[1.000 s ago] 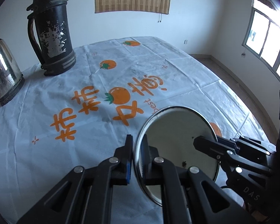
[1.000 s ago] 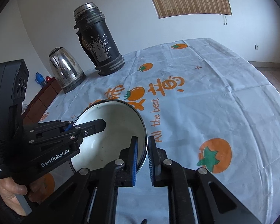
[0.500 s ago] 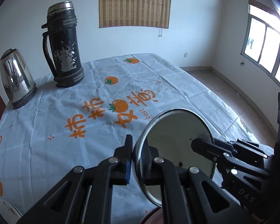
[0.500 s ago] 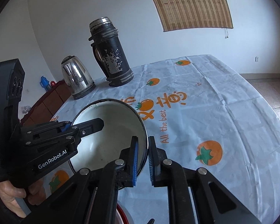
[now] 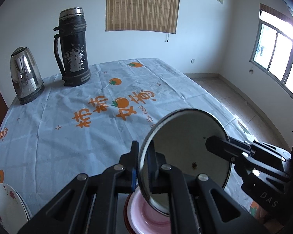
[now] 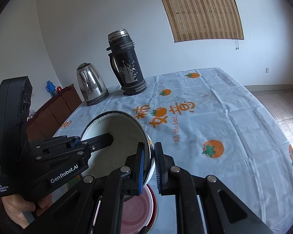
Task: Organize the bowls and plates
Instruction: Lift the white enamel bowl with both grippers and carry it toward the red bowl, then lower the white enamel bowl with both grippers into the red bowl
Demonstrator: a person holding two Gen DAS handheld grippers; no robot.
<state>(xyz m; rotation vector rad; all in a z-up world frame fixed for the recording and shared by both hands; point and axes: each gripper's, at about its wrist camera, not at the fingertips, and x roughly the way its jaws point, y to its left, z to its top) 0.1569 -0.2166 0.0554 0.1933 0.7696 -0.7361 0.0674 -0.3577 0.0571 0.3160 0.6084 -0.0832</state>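
Fig.: two-handed carry of an enamel bowl [image 5: 185, 152] above the table [image 5: 48, 136], seen from both wrist cams.

L gripper [image 5: 143, 167]: jaws clamped on the bowl's near rim, one finger inside, one outside. R gripper [image 6: 148, 165]: likewise pinching the opposite rim, blue pads [image 6: 140, 167] tight on the wall. Bowl hangs between the two, tilted steeply so its mouth faces sideways, clear of the cloth. Directly beneath sits a red-rimmed pink bowl [image 5: 146, 214], probably the stacking target. A white floral plate [image 5: 5, 204] lies near the table edge at lower left of the L view.

Risks, as judged from this pose:
1. Slip. Enamel is smooth and each grip holds only a thin strip of rim; any pull apart between the hands could let one side go, swinging the bowl down onto the pink bowl w/ a chip or clatter.
2. Twist. If the hands tilt unevenly, the rim may rotate in the pads and the bowl drops out of line.
3. Mis-seat. Lowered while tilted, the edge would strike the pink bowl's rim first and shove it, rather than nest.
4. Kettle [image 5: 26, 78] and flask [image 5: 73, 48] stand well apart at the far side; no hazard there.
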